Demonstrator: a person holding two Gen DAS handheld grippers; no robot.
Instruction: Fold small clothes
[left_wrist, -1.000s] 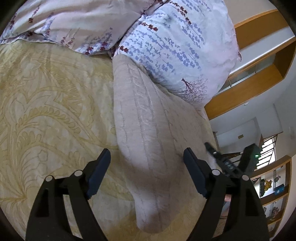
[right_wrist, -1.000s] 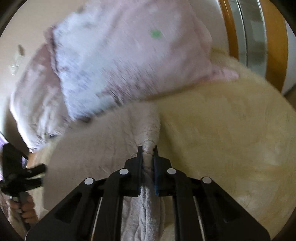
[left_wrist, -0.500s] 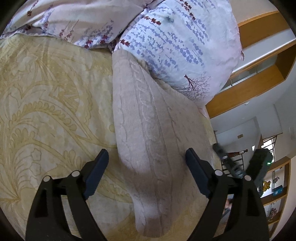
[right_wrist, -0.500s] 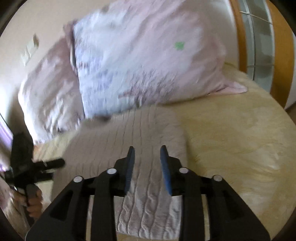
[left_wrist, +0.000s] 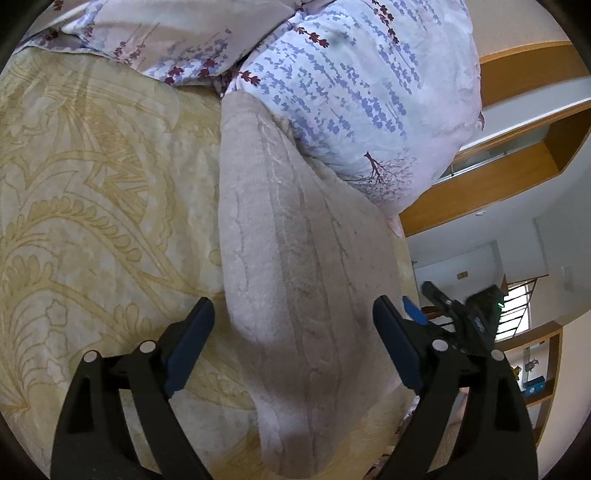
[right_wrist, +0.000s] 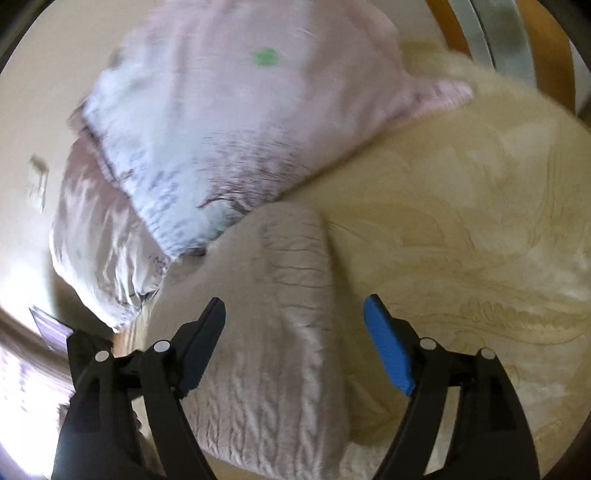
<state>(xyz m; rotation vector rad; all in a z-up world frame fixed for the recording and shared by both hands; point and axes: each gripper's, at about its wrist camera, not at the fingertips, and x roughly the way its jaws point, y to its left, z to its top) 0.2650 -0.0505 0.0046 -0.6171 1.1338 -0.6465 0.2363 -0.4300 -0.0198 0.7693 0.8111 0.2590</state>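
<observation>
Since a second ago your right claw (right_wrist: 293, 345) has let go of the knit garment (right_wrist: 273, 332) and is now spreading wide over it. From the left wrist, your left claw (left_wrist: 293, 341) is hovering wide, straddling the folded garment (left_wrist: 295, 266) lying on the yellow bedspread (left_wrist: 92, 203); its far end is tucking under the floral pillow (left_wrist: 351, 92), its near end cut off. From the right wrist, everything is blurring; the pillow (right_wrist: 229, 122) is barely readable.
</observation>
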